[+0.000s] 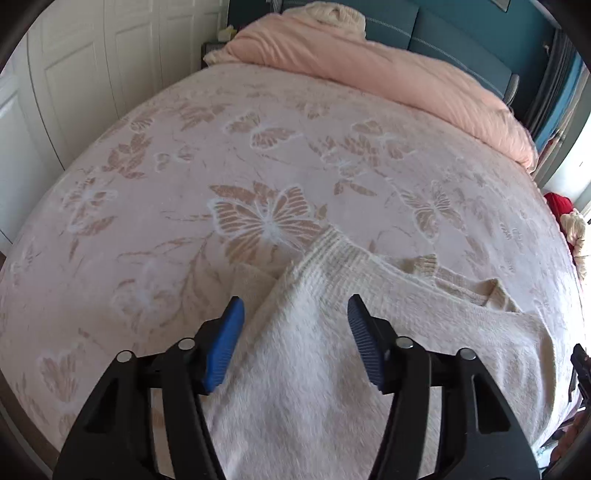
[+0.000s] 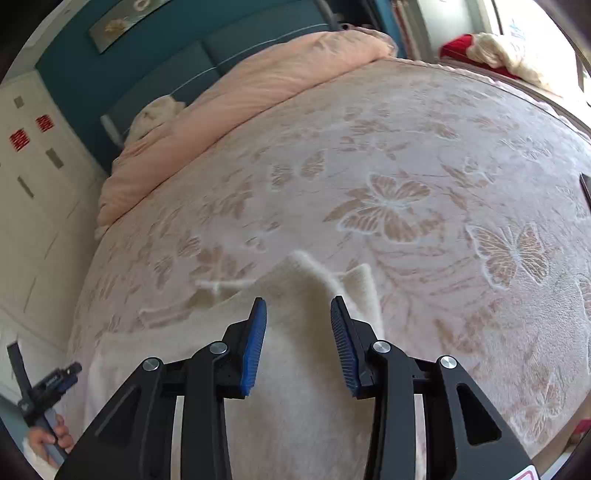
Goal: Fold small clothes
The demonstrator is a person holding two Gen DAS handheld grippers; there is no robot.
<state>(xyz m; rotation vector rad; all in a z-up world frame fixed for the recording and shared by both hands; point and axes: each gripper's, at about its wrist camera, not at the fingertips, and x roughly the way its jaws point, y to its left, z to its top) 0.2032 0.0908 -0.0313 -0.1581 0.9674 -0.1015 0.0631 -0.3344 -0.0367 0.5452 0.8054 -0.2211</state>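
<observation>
Nearest in the left wrist view, the left hand-held gripper [image 1: 295,314] hangs over a cream knitted sweater [image 1: 332,369] with its 2 blue pads [image 1: 223,347] spread wide apart and nothing pinched between them; the knit lies below the gap, not pressed by either pad. The sweater is spread flat on the near part of the bed, a ribbed cuff or hem [image 1: 332,247] folded over its top and reaching toward a large butterfly [image 1: 266,221] in the weave of the bedspread [image 1: 184,147]. In the right wrist view, the right hand-held gripper [image 2: 297,314] hovers over the same sweater [image 2: 295,387], its jaws parted less widely, the pads [image 2: 255,347] clear of the fabric and holding nothing; 2 soft corners of the knit [image 2: 306,269] rise just beyond its tips, slightly blurred. At the lower left edge of that view a hand [image 2: 51,439] grips the handle of the other gripper. The pale pink bedspread with butterflies and leaves covers the rest of the mattress. Farther back a peach duvet [image 1: 388,81] is bunched along the head of the bed, with a cream knitted item [image 1: 332,14] on top of it against a teal padded headboard [image 2: 129,74]. White cupboard doors [image 1: 92,55] stand at one side, and a red and cream heap [image 2: 487,48] lies near the window at the other.
</observation>
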